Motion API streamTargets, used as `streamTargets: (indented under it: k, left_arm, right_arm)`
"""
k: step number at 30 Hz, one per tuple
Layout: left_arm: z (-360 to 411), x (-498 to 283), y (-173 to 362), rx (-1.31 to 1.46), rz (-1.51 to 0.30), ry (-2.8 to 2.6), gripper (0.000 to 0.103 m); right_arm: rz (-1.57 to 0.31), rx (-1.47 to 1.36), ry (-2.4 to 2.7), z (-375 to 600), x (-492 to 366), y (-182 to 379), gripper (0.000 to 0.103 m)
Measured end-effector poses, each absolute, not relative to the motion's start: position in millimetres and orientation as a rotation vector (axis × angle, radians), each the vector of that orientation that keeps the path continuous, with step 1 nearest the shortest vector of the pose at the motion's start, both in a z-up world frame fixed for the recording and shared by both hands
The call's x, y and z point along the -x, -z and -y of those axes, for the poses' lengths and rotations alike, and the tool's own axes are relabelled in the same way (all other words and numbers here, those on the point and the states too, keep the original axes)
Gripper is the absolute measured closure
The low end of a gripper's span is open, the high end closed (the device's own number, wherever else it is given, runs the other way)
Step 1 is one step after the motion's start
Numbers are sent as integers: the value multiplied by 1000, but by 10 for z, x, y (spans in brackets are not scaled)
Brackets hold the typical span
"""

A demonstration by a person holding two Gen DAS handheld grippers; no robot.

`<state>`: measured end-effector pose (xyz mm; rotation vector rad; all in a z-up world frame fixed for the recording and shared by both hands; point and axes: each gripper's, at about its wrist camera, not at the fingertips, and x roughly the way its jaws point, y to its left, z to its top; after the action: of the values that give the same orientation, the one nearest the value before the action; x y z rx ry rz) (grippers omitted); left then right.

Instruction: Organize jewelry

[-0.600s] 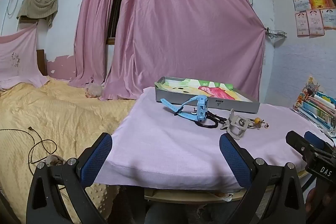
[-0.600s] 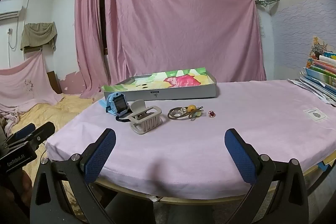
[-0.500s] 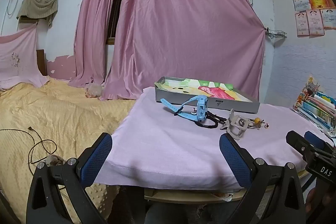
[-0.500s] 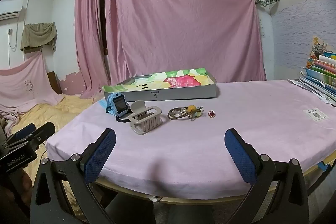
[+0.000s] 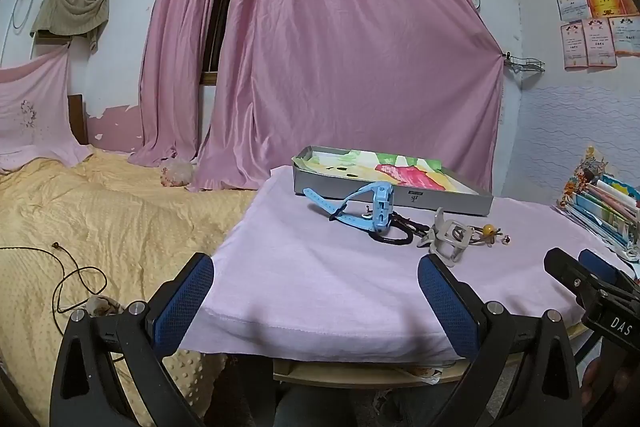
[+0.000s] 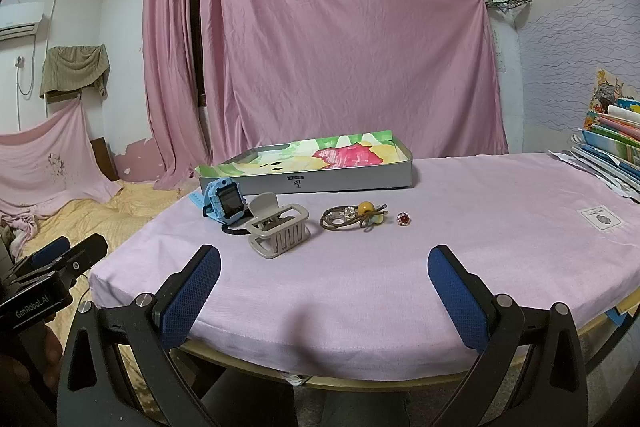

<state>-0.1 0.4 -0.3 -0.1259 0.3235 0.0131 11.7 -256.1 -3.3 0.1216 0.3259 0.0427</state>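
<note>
I take the shallow grey tray (image 6: pixel 348 178) with its bright printed lining as my landmark; it sits on the pink-covered table (image 6: pixel 480 227) at the far side from me, and nothing lies in it yet as far as I can see. In front of the tray, toward its left end, the blue watch (image 6: pixel 224 202) stands on edge, with a black hair tie (image 5: pixel 394 233) looped under it. Just beside that, the beige claw clip (image 6: pixel 278 230). In front of the tray's middle lies a brown hair tie with a yellow bead (image 6: pixel 354 217), and nearest its right end the small red ring (image 6: pixel 403 218).

My left gripper (image 5: pixel 316 301) and right gripper (image 6: pixel 324 291) both hang at the near table edge, fingers spread wide, holding nothing.

My worry is the ring: small and rounded, it could squirt from the pads and roll off the cloth. The watch and black tie may also lift together.
</note>
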Motion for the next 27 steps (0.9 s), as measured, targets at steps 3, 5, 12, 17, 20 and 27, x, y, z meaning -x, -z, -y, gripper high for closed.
streamTargets:
  k: [3,5,12,17,20,27]
  left_arm:
    - [-4,2,2,126,-324,-13,1]
    - [-3,2,2,126,-323,-14,1]
    - [-4,1,2,126,-324,-12,1]
    - [-4,0,3,126,-325,-13,0]
    - [-1,1,2,125,-324,-13,1]
    - [-3,1,2,125,-324,-12,0]
  right_arm:
    - [-325,-122,-43,2560,-119,33,1]
    - [-325,-122,-43,2558,-125,33,1]
    - [-326,-124,-44,2560,-112,30,1]
    - [-325,-124,-44,2561,-113,30,1]
    - [-325,-125,-45,2560,-114,31,1]
    - [-325,-125,-44,2554,-116,36,1]
